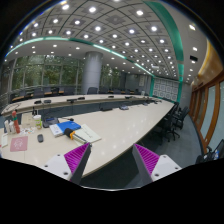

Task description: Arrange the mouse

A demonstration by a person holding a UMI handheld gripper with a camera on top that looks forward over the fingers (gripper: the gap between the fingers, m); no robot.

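Two magenta pads (78, 155) are showing on the fingers of the hand-held gripper (110, 160), which is standing spread apart and released, grasping nothing; between the fingers only the bare, pale worktop (125, 125) is showing; the gripper is hanging above the near edge of that worktop, well apart from everything lying on it.

Far ahead and to the left of the fingers, a blue item (66, 127) is lying on the worktop, with a white sheet (86, 133) just right of it; whether the blue item is the mouse I cannot tell, since it is too small to make out; no mouse is clearly showing anywhere near the fingers.

Farther left, a pink block (19, 143) is lying near the worktop's edge, with a small dark bottle (40, 135) standing just right of it and a cluster of small items (12, 126) standing beyond it.

Beyond all this, the worktop is curving away to the right as a long conference table, with dark chairs (176, 118) standing along its right side; a round column (92, 72) is rising in the far middle of the room, under a ceiling dotted with lights (92, 9).
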